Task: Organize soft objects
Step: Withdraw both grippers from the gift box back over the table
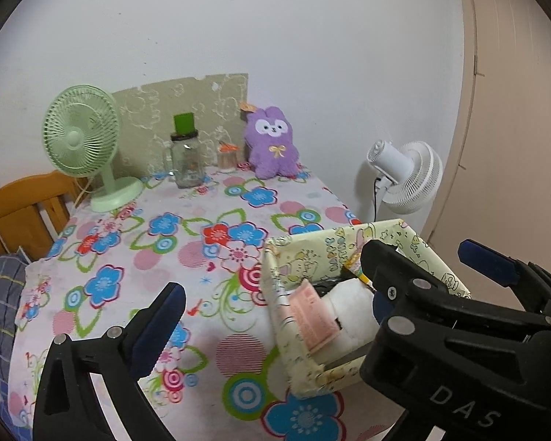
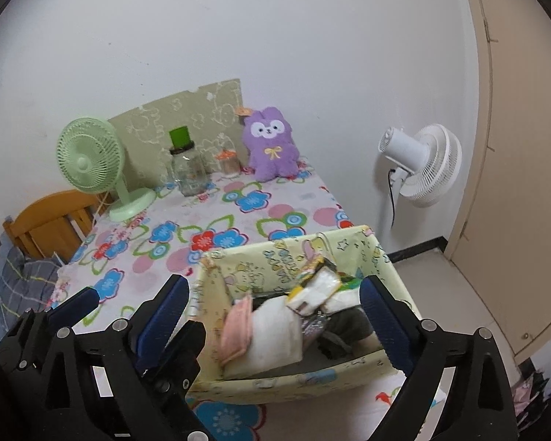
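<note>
Left wrist view: left gripper [image 1: 275,305] spread wide, empty, low in frame over the tablecloth [image 1: 202,228]. Box [image 1: 275,294] at lower right, near the table's right edge, soft items inside.

Right wrist view: right gripper [image 2: 275,301] spread, empty, straddling the box [image 2: 216,275]. Purple plush [image 2: 272,143] upper centre, against the wall.
</note>
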The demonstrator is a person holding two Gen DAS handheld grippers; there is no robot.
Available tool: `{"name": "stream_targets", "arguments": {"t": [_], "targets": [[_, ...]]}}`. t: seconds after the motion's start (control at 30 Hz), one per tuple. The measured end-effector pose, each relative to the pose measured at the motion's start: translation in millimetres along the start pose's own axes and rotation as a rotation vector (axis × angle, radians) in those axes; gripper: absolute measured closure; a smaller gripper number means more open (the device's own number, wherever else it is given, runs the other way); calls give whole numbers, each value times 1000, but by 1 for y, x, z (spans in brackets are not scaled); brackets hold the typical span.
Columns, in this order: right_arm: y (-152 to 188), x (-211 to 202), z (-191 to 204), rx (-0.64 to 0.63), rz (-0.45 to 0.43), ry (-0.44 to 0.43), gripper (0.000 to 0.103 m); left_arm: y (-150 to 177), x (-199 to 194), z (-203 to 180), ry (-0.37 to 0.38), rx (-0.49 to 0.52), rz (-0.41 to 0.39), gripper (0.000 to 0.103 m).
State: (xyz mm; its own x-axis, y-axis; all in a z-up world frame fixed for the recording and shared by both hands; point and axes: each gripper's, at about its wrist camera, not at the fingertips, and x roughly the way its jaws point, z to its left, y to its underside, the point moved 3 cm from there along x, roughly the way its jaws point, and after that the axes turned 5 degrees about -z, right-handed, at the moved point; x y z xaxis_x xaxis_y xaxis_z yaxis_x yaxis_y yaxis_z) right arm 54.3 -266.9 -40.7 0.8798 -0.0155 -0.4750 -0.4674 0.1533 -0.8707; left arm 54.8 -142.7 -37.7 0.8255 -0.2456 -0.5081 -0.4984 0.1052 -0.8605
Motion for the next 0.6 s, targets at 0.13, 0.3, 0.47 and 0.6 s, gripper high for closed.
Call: {"name": "stream_targets", "arguments": {"t": [0.13,0.3,0.47,0.6], "targets": [[-2,-11,15,-18,-21,-15,5,-1,-16,12,-16,-8,-28,0],[-3,-26,36,-41,-54,-37,3,-2,-34,30,-51,-26,-64,0],[-5,-40,56,-67,-84,-55,2,-3,-53,50,-99,-40,-95,0],[-7,-52,71,-79,-110,-70,1,-4,-70,64,-136,-44,-126,0]]}}
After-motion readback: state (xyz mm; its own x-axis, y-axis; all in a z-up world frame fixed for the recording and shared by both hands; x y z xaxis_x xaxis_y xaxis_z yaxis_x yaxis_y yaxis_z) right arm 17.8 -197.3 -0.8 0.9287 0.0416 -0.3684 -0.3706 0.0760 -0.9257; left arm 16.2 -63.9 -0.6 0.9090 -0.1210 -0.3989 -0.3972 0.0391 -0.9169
